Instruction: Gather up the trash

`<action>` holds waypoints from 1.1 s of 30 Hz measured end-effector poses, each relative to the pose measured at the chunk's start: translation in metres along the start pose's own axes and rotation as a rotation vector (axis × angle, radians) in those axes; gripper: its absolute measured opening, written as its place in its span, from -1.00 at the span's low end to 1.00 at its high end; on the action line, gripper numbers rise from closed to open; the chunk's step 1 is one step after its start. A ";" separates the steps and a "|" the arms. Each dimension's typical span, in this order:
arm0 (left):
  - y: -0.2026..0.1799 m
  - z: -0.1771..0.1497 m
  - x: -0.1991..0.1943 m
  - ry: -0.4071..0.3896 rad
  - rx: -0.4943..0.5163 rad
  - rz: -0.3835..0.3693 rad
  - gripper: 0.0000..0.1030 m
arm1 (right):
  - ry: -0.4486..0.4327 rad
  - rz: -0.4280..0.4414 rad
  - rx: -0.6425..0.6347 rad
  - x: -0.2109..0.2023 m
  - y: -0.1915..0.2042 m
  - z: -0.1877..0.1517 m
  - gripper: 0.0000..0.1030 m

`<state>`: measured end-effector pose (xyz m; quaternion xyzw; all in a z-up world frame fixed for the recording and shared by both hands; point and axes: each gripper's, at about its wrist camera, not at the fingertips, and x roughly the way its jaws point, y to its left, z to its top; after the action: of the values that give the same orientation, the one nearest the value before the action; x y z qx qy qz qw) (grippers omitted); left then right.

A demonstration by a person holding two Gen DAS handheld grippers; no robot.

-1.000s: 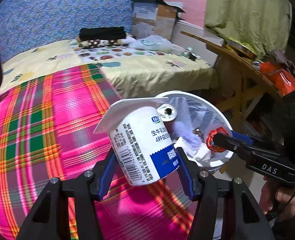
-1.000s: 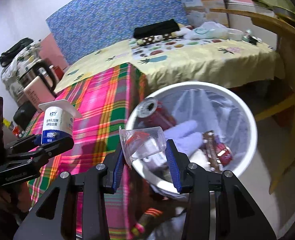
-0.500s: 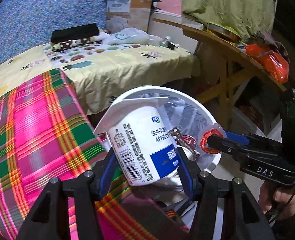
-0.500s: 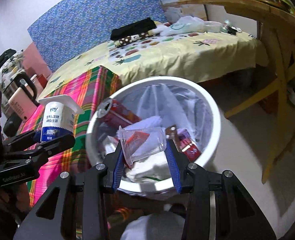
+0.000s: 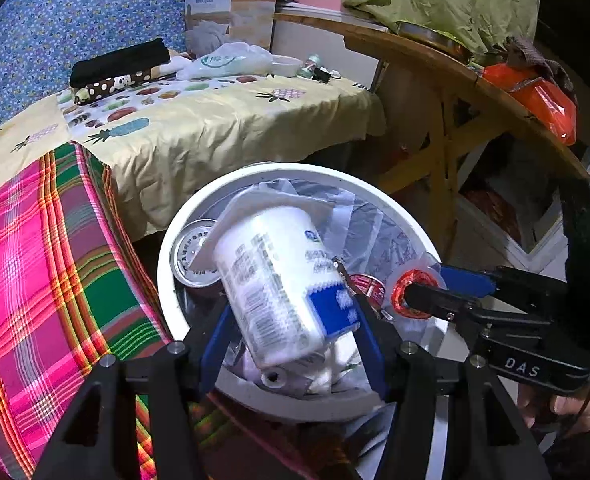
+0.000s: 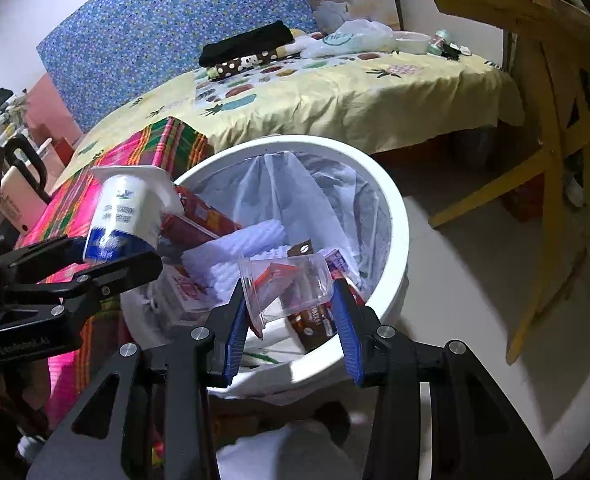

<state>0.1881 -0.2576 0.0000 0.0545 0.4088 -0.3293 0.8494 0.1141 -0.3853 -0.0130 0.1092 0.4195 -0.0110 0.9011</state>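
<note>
- Plaid cloth (image 5: pixel 43 264) left; round white bin (image 5: pixel 167 248), crinkled clear liner.
- Left gripper (image 5: pixel 291 332), jaws just widening, around blurred cylindrical yogurt cup (image 5: pixel 283 280).
- Right gripper (image 6: pixel 291 316) clasps clear plastic cup (image 6: pixel 287 280).

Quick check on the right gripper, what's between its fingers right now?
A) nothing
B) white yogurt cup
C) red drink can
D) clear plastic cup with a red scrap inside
D: the right wrist view shows the clear plastic cup with a red scrap inside between the right gripper's blue pads, over the white trash bin; the white yogurt cup is at the left gripper.
</note>
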 end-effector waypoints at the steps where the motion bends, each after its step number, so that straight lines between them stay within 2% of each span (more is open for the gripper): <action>1: 0.001 0.000 0.001 -0.001 -0.001 0.002 0.26 | -0.006 0.001 -0.005 0.000 0.000 0.000 -0.18; 12: 0.009 -0.004 -0.015 -0.031 -0.049 0.003 0.32 | -0.045 -0.009 -0.004 -0.008 0.000 0.001 -0.17; 14: 0.012 -0.007 -0.020 -0.039 -0.058 0.006 0.32 | -0.048 -0.016 -0.011 -0.008 0.002 0.001 -0.11; 16: 0.013 -0.010 -0.027 -0.048 -0.066 0.014 0.32 | -0.050 -0.019 -0.020 -0.008 0.003 0.001 0.17; 17: 0.014 -0.011 -0.030 -0.052 -0.069 0.016 0.32 | -0.049 -0.022 -0.023 -0.008 0.004 0.001 0.19; 26: 0.021 -0.024 -0.053 -0.078 -0.097 0.043 0.33 | -0.078 -0.021 -0.045 -0.025 0.017 0.001 0.19; 33: 0.020 -0.043 -0.078 -0.104 -0.118 0.122 0.32 | -0.098 0.003 -0.055 -0.045 0.036 -0.009 0.19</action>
<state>0.1369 -0.1860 0.0245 0.0122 0.3788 -0.2548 0.8896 0.0822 -0.3514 0.0224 0.0841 0.3747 -0.0034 0.9233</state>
